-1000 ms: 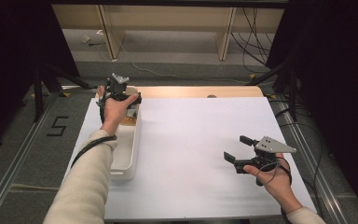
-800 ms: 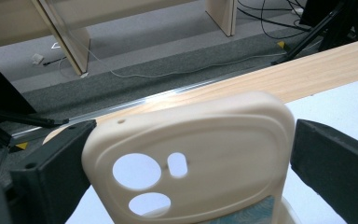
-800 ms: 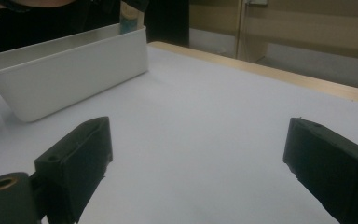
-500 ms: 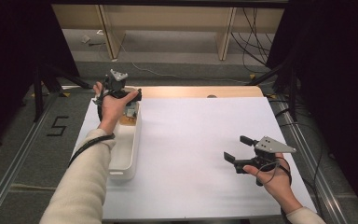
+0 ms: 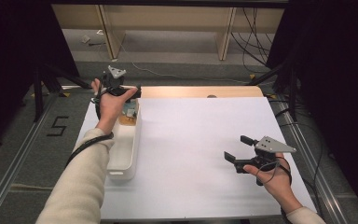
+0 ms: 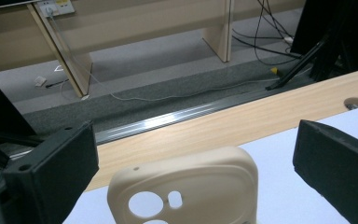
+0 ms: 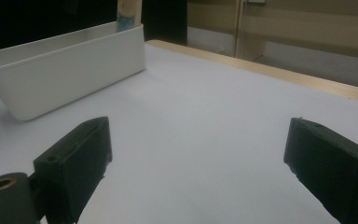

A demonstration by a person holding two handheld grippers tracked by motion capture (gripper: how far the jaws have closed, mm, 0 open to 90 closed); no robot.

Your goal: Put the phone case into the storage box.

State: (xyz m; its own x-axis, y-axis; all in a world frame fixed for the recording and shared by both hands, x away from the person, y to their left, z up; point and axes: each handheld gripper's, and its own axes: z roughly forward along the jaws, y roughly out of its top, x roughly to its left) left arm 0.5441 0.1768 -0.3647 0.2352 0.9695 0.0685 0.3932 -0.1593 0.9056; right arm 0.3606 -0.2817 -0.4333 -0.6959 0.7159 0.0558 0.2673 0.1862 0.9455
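The left gripper (image 5: pixel 129 93) hovers wide open over the far end of the white bin (image 5: pixel 123 149), a beige phone case (image 6: pixel 186 189) between its jaws, ungripped. The right gripper (image 5: pixel 239 148) rests wide open and empty above the table (image 5: pixel 191 140).

Beige phone case (image 6: pixel 186 186), soft-looking, with round camera cutouts; upright in the far end of the white bin (image 5: pixel 123 154), at nine to ten o'clock on the surface (image 5: pixel 205 140).

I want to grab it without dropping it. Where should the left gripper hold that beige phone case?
Probably by its rounded top edge, coming down from above. The beige phone case stands upright in the white bin, top edge between the left gripper's open jaws, so they could close on its flat front and back.
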